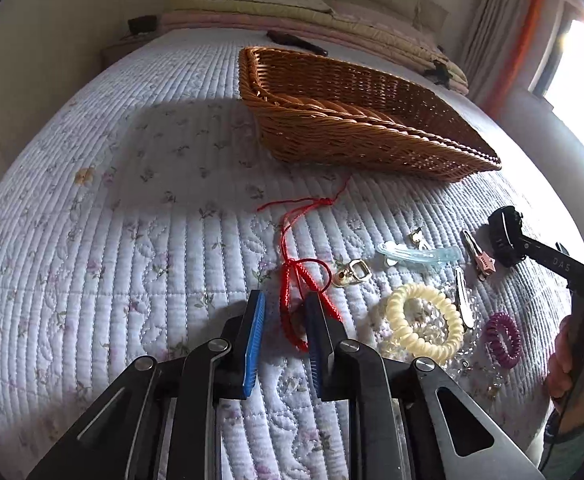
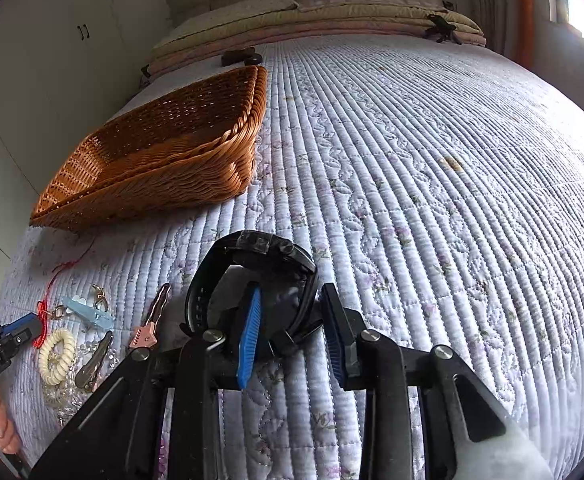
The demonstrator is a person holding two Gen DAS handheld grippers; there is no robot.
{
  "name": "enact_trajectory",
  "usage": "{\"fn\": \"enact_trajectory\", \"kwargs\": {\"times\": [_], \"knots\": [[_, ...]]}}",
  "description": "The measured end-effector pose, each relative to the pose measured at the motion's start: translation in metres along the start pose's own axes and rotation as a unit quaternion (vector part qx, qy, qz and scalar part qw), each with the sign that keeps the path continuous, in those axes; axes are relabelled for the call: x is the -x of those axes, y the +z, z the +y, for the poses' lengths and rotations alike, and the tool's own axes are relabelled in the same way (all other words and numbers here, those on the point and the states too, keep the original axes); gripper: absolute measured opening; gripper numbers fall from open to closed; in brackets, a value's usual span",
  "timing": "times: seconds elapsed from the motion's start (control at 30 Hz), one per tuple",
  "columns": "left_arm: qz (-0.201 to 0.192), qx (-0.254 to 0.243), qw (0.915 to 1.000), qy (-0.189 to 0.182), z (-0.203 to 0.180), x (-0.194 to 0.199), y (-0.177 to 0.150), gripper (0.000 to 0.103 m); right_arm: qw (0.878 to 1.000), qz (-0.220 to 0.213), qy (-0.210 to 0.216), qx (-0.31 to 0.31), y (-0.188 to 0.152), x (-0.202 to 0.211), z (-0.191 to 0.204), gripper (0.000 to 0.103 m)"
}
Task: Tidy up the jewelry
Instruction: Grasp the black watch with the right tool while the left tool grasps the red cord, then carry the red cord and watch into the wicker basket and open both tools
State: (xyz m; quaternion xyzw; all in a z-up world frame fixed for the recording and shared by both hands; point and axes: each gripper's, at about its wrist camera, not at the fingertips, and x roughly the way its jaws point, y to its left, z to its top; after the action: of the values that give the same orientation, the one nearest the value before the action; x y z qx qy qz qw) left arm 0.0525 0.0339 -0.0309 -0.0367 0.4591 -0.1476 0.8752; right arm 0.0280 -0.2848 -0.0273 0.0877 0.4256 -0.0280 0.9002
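Observation:
A red cord bracelet (image 1: pixel 292 300) lies on the quilt, partly between the open fingers of my left gripper (image 1: pixel 286 308). A wicker basket (image 1: pixel 351 144) stands beyond it and looks empty; it also shows in the right wrist view (image 2: pixel 164 160). My right gripper (image 2: pixel 292 312) is open around one side of a black watch (image 2: pixel 252 248), its strap between the blue pads. The watch also shows in the left wrist view (image 1: pixel 503 236). Beside the bracelet lie a gold clasp (image 1: pixel 351 272), a pale blue hair clip (image 1: pixel 419 256), a cream coil hair tie (image 1: pixel 423 324) and a purple coil tie (image 1: pixel 503 338).
A silver snap clip (image 1: pixel 461 296), a pink-tipped clip (image 1: pixel 477 256) and clear beads lie among the pile on the quilted bed cover (image 1: pixel 132 240). Pillows are stacked at the head of the bed (image 2: pixel 311 12). A window is at the right.

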Motion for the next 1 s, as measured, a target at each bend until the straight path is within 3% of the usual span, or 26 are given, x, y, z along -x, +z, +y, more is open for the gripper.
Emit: {"fn": "enact_trajectory", "kwargs": {"times": [0.17,0.3,0.33,0.37,0.4,0.47,0.57,0.77,0.87,1.0], "knots": [[0.007,0.014,0.9998,-0.015,0.008,0.002,-0.002,0.021,1.0,-0.004,0.0,0.002,0.0,0.0,-0.001,0.033],[0.013,-0.025,0.9989,0.039,-0.012,-0.009,0.005,0.021,1.0,-0.007,-0.015,0.011,0.003,-0.006,0.01,0.032],[0.013,-0.034,0.9978,0.055,-0.017,-0.009,0.005,0.019,1.0,-0.009,-0.02,0.016,0.004,-0.007,0.013,0.031],[0.011,-0.038,0.9972,0.063,-0.02,-0.009,0.005,0.01,1.0,-0.012,-0.021,0.02,0.004,-0.007,0.015,0.03],[0.009,-0.037,0.9975,0.06,-0.021,-0.008,0.004,0.005,0.999,-0.016,-0.019,0.022,0.004,-0.006,0.016,0.029],[-0.008,-0.034,0.998,0.053,-0.02,-0.004,0.001,0.005,1.0,-0.021,-0.006,0.022,0.002,-0.003,0.014,0.028],[-0.034,-0.014,0.9993,-0.01,-0.012,0.007,-0.006,0.005,0.999,-0.036,0.019,0.023,-0.001,0.004,0.013,0.027],[-0.086,-0.012,0.9957,-0.032,-0.011,0.043,-0.005,0.005,0.995,-0.085,0.041,0.03,-0.005,0.03,0.017,0.027],[-0.123,-0.028,0.9914,-0.036,-0.019,0.07,0.008,0.005,0.993,-0.104,0.05,0.038,0.003,0.047,0.026,0.027],[-0.17,-0.056,0.983,-0.04,-0.039,0.095,0.049,0.005,0.989,-0.121,0.051,0.072,0.04,0.063,0.051,0.027]]}}
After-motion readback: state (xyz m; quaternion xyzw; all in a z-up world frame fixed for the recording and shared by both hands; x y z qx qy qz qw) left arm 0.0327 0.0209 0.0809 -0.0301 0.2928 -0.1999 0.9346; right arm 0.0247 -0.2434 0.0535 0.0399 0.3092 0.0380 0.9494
